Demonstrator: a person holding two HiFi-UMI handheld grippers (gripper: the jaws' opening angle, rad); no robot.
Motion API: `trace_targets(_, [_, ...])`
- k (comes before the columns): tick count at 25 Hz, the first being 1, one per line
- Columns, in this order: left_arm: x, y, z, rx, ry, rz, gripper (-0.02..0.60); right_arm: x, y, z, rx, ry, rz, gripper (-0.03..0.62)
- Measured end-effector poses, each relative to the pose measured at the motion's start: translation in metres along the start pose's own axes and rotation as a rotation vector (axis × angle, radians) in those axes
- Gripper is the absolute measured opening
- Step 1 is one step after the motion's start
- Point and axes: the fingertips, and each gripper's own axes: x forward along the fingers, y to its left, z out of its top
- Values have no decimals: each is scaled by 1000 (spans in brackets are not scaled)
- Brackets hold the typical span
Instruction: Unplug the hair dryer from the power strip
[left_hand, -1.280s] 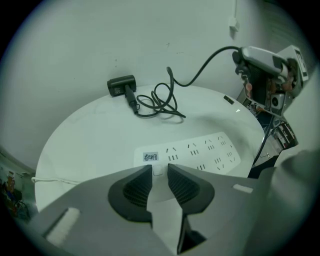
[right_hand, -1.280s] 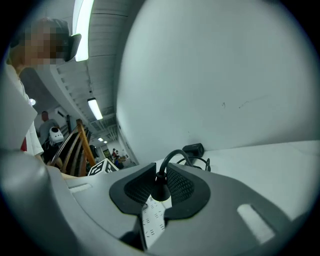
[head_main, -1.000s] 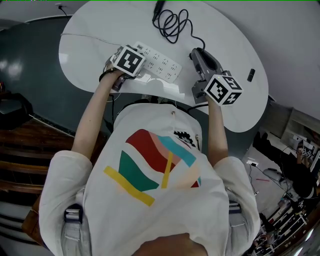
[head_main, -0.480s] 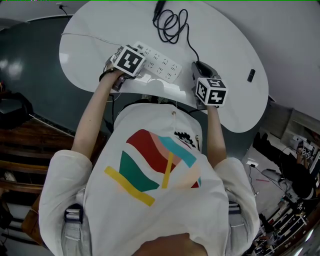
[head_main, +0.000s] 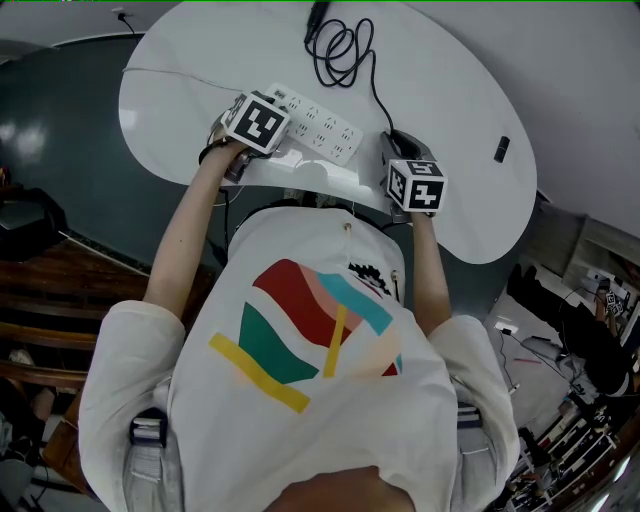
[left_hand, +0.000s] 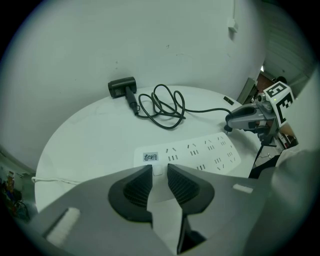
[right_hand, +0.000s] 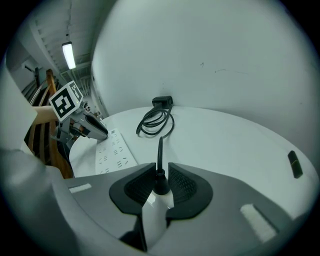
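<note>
Two tongs were clenched: my left tongs (left_hand: 159, 169) pinned the power strip's (left_hand: 200, 152) near end; my right tongs (right_hand: 161, 167), jaws just eased wider, pinched the plug (right_hand: 155, 202). Any looser, I judged, and the plug could slip and drop. The power strip lay apart at my right tongs' ten o'clock, the hair dryer (right_hand: 162, 101) at twelve.

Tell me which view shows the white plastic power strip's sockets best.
Left gripper view: the white plastic power strip lies close, socket slots facing the camera. In the head view the left gripper covers one end; the right gripper view shows it small.
</note>
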Motion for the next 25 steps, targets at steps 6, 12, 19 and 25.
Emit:
trace_targets(6, [-2,2,5,14,-36,10,84,-10,5,8,55,-48,43,94])
trace_targets(12, [-6,9,14,21,-65,18,88,-23,6,25,84,-94,57,94])
trace_targets(19, [-28,-2,31,-160,-150,-99,192,-58,30,87,152,-274,190,92])
trace_targets(25, [-130,-18,118,-204,-624,-88,129,-125,56,178,150,-567,257,78])
